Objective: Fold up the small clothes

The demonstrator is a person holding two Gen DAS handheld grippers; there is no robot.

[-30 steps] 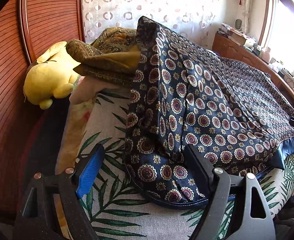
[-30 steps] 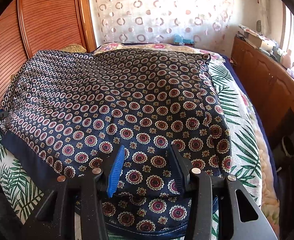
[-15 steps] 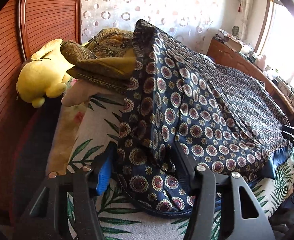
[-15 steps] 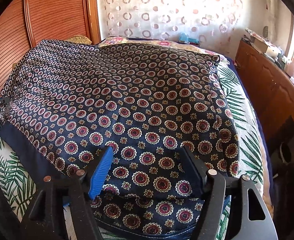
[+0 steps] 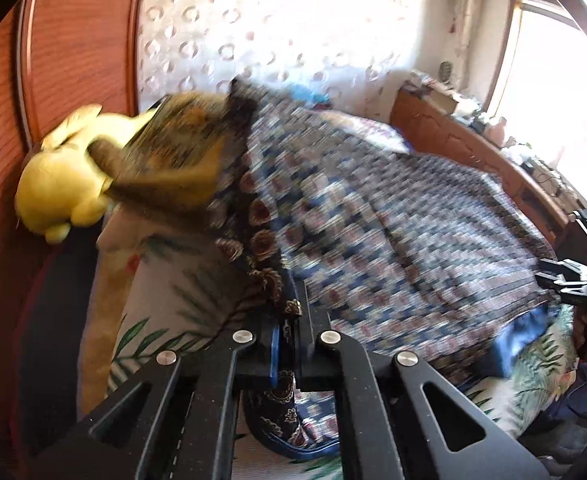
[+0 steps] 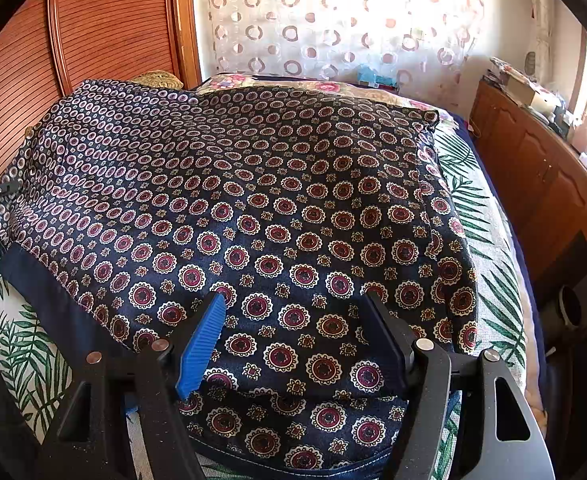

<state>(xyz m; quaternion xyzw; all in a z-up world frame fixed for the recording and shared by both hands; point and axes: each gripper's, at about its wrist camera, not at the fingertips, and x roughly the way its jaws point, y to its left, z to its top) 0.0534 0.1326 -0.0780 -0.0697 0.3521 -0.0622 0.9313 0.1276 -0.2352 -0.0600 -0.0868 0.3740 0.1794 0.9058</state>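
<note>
A navy medallion-print garment (image 6: pixel 253 200) lies spread across a leaf-print bedspread (image 6: pixel 489 240). The left gripper (image 5: pixel 287 344) has clamped its jaws tight on the garment's near corner, cloth bunched between them. The right gripper (image 6: pixel 297 340) stands wide apart over the near hem, its blue pad (image 6: pixel 201 344) resting on the fabric without pinching it. A yellow plush toy (image 5: pixel 59 184) and an olive patterned cloth (image 5: pixel 173 160) sit by the wooden headboard (image 5: pixel 73 48). The left view is badly blurred, smearing the print.
</note>
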